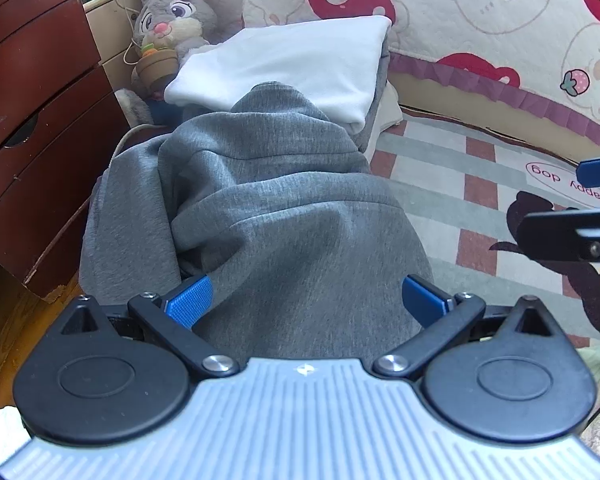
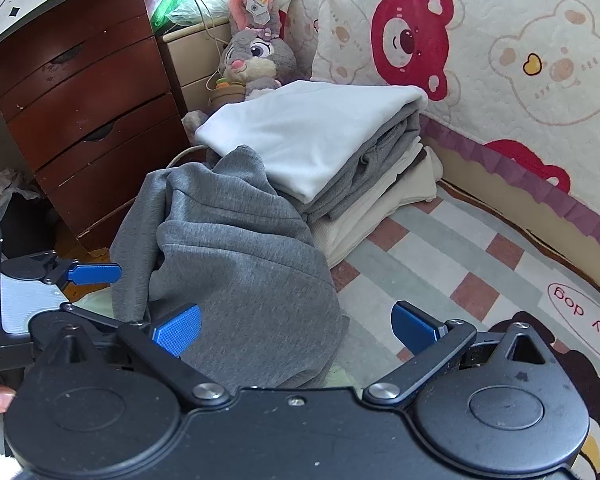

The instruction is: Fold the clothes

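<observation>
A rumpled grey sweatshirt point(image 1: 268, 216) point(image 2: 236, 240) lies heaped on the checked mat, its far end leaning on a stack of folded clothes point(image 2: 340, 152). A folded white garment point(image 1: 284, 60) tops that stack. My left gripper point(image 1: 306, 300) hovers over the near part of the grey sweatshirt, jaws spread wide, nothing pinched between the blue pads. My right gripper point(image 2: 296, 330) is open too, above the sweatshirt's right edge and the mat. One left fingertip point(image 2: 94, 273) shows at the left of the right wrist view. The right gripper's fingers point(image 1: 596, 172) show at the right edge of the left wrist view.
A dark red chest of drawers point(image 1: 32, 120) point(image 2: 84, 100) stands at the left. A grey plush rabbit point(image 1: 172, 20) point(image 2: 256, 56) sits behind the stack. A bed with a bear-print quilt point(image 1: 480, 12) point(image 2: 500, 60) borders the mat point(image 1: 460, 184) at the right.
</observation>
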Demonstrator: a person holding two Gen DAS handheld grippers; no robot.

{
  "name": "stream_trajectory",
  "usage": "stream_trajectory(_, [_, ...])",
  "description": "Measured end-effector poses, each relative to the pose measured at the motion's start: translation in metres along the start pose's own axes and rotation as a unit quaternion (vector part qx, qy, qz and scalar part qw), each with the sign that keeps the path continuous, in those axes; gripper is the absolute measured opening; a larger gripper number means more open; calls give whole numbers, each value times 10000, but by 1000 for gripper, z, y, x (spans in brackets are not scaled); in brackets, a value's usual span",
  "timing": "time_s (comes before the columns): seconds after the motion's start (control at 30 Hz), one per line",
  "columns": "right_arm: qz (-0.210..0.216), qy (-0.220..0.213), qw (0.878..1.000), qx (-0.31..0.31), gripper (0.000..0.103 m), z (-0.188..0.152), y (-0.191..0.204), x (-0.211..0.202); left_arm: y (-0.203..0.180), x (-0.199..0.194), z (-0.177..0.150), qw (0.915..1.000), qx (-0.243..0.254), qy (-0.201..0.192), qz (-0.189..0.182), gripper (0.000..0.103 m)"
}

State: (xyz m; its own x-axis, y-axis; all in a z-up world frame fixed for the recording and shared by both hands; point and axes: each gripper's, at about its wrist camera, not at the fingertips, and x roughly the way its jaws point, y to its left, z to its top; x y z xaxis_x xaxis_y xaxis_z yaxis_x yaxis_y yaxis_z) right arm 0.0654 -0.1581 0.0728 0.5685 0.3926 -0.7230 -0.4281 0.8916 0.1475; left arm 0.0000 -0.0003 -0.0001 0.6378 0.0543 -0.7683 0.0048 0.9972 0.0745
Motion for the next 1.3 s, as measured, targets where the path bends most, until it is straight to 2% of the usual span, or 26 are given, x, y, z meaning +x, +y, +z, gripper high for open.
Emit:
stream_trajectory(0.13, [92, 9, 9999, 46, 103, -3, 3, 6, -4, 1, -1, 10000, 54, 36, -44, 103])
stream_trajectory(0.27, [169, 71, 9997, 147, 103, 1, -9, 4, -7, 2, -1, 9999, -22, 14, -138, 103])
stream_trajectory(0.4, [163, 59, 9997, 161, 103, -2, -8, 5, -9, 8, -1, 9996, -29, 156, -246, 102])
stream_trajectory(1.03, [203, 75, 9993, 292, 102, 1, -12, 13, -8, 7, 0, 9995, -66, 47, -295, 102])
stream_trajectory(1.3, [231, 62, 9994, 241, 102, 3, -10, 12, 7, 11, -2, 9987, -442, 137, -220, 102])
